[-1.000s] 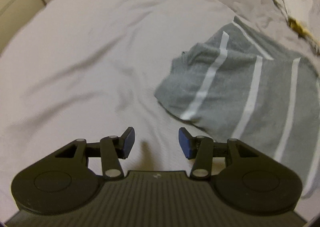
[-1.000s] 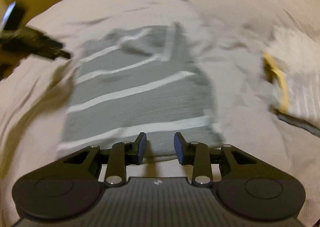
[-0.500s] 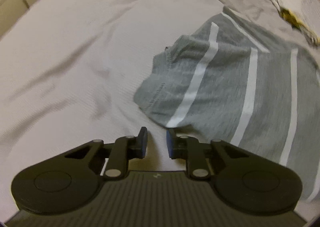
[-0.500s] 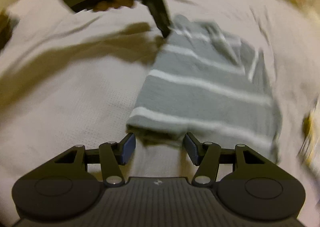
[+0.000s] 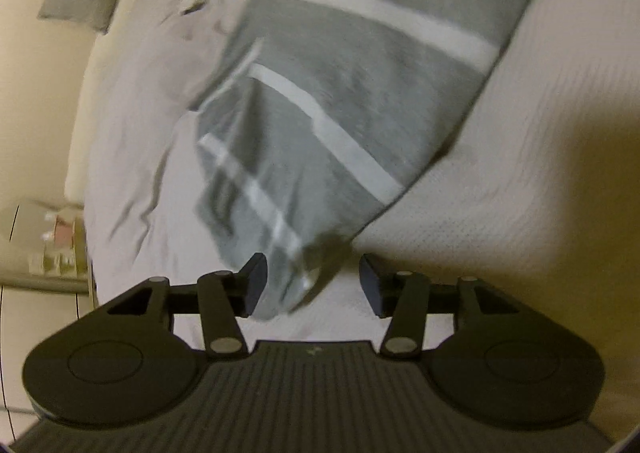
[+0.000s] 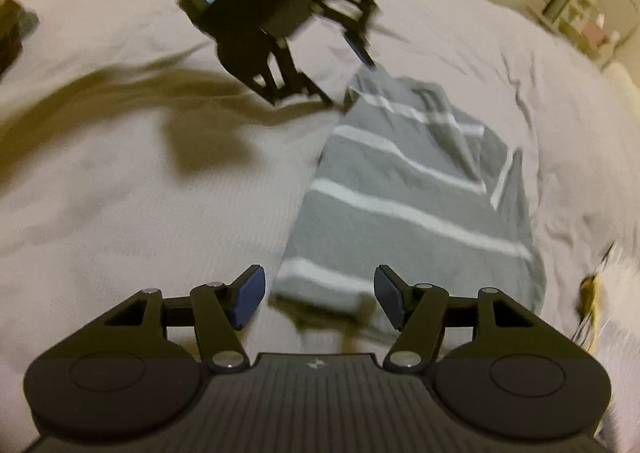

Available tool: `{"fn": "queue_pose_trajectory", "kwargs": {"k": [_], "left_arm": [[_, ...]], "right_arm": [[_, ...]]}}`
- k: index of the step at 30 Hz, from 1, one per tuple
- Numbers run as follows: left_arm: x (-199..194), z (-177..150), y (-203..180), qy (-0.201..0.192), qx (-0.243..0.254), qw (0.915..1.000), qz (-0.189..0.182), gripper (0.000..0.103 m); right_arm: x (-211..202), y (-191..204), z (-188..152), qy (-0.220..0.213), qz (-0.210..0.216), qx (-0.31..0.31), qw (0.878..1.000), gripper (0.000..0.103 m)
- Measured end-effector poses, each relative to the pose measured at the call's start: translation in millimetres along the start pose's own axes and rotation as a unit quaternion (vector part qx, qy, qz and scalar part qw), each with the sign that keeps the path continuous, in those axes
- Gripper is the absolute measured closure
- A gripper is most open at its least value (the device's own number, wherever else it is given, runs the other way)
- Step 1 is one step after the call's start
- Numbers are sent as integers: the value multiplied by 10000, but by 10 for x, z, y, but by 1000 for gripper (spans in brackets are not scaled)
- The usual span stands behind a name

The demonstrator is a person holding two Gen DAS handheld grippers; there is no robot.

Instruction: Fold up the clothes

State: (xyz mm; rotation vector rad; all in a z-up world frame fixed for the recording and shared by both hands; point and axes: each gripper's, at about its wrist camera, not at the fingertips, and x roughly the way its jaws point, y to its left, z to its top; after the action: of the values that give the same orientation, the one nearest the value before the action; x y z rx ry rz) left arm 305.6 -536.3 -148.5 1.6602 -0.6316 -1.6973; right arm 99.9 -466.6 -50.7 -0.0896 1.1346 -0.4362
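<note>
Item one, the grey striped garment [image 6: 404,189]: lies on the pale bedspread [image 6: 140,213], already doubled into a long narrow panel, white stripes running across it; one flap sits turned over along its right side in the right wrist view. Folding is therefore partly done, in my judgement; the panel looks to need at least one more fold end to end, and the far corner is rumpled. Item two, my left gripper [image 5: 312,285]: released, jaws spread wide, with the garment's far corner [image 5: 296,281] lying between them and close against the left finger; I cannot tell whether it touches, as the view is blurred. Nothing is pinched there. Item three, my right gripper [image 6: 316,295]: also released, jaws wide apart, poised just over the near hem [image 6: 316,277], which sits between the fingers but is not grasped. From the right wrist view the left gripper [image 6: 344,65] shows above the opposite end of the garment, so I have one tool at each end. Item four, a second cloth with a yellowish edge [image 6: 592,293]: near the garment's right side, apart from it, not yet dealt with as far as I can see. Item five, a small cluttered shelf [image 6: 588,29] beyond the bed, too blurred to list.
</note>
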Motion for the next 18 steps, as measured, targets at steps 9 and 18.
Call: {"fn": "queue_pose_trajectory", "kwargs": {"k": [9,18], "left_arm": [[367,93,31,228,-2,9996,150,88],[-47,220,241,404,-562,9974,204,101]], "right_arm": [[516,316,13,396,-1090,-1055,9876,58],[126,-235,-112,194,-555,-916,9941,101]]}}
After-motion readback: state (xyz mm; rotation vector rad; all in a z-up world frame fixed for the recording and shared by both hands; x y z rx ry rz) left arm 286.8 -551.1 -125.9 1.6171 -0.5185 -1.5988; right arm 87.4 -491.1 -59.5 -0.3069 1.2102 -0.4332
